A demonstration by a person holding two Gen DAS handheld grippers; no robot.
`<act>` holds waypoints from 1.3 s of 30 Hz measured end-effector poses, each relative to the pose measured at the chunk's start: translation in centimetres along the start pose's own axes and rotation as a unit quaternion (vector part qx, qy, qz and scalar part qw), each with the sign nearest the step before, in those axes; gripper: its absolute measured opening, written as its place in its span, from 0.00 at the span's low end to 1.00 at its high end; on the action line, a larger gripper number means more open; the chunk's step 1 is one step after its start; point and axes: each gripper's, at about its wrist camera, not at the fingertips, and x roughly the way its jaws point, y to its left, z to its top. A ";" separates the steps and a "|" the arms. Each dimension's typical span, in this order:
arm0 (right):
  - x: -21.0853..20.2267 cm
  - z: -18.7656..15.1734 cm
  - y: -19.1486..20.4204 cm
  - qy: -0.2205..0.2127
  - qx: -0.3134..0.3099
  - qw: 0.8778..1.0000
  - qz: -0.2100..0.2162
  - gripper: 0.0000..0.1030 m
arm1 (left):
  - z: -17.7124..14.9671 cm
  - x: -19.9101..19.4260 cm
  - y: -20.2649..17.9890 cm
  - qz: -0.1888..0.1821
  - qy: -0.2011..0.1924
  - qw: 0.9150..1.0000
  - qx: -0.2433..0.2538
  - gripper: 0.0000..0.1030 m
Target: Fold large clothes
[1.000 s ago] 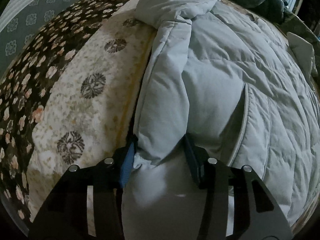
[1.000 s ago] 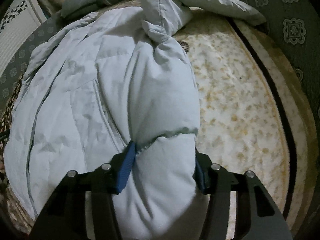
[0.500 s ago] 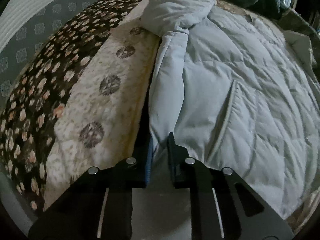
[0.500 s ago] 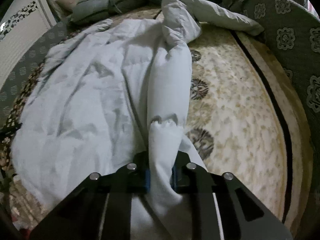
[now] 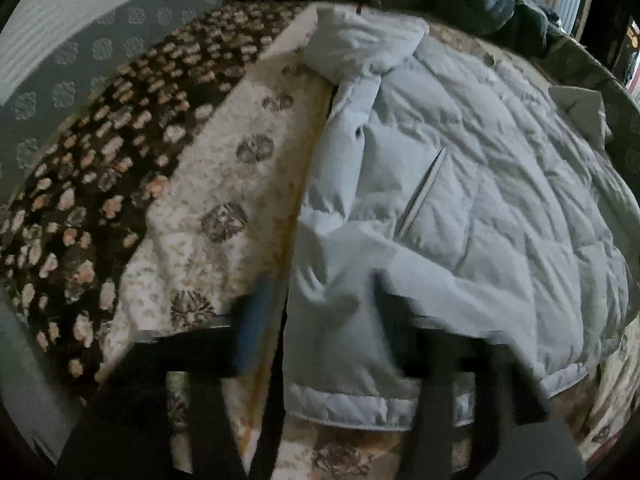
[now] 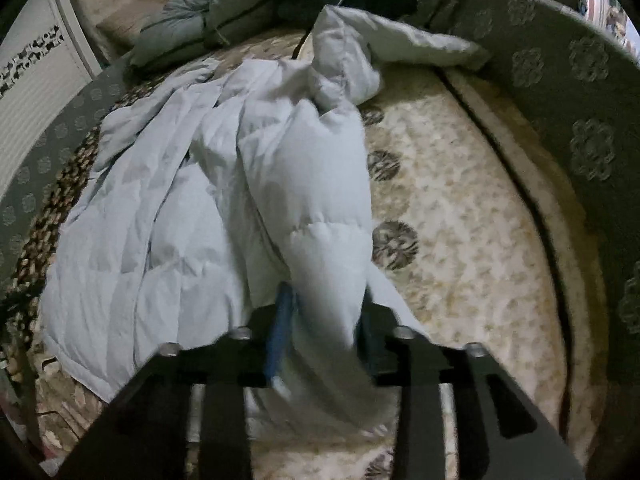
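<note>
Patterned bedspread (image 5: 224,200), jacket (image 5: 500,184) lengthwise away.

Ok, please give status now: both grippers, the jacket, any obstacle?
Left gripper and right gripper just opening, each sleeve between jaws. Pale blue jacket flat on bed. Nothing in the way.

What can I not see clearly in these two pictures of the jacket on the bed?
- Left wrist view: the left tongs are smeared by motion blur, so any contact with the jacket is unclear.
- Right wrist view: the sleeve end blurs between the right tongs; a grip cannot be confirmed.
- Both views: the bed is cut off by the edges.
</note>
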 end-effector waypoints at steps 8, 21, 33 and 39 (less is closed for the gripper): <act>-5.9 1.6 -1.5 -0.059 -0.001 0.998 -0.027 0.67 | 1.6 -5.5 -3.1 -0.030 -0.051 0.998 -0.012 0.94; -15.8 6.9 1.4 -0.167 -0.048 0.985 -0.017 0.79 | 2.5 -12.6 -8.6 -0.036 -0.093 0.995 0.008 0.97; -20.7 11.7 3.9 -0.215 -0.048 0.975 0.032 0.86 | 8.7 -17.1 -9.4 -0.034 -0.150 0.988 0.011 0.97; -18.3 14.3 4.4 -0.228 -0.060 0.972 0.025 0.88 | 12.3 -16.1 -9.1 -0.040 -0.159 0.986 -0.006 0.97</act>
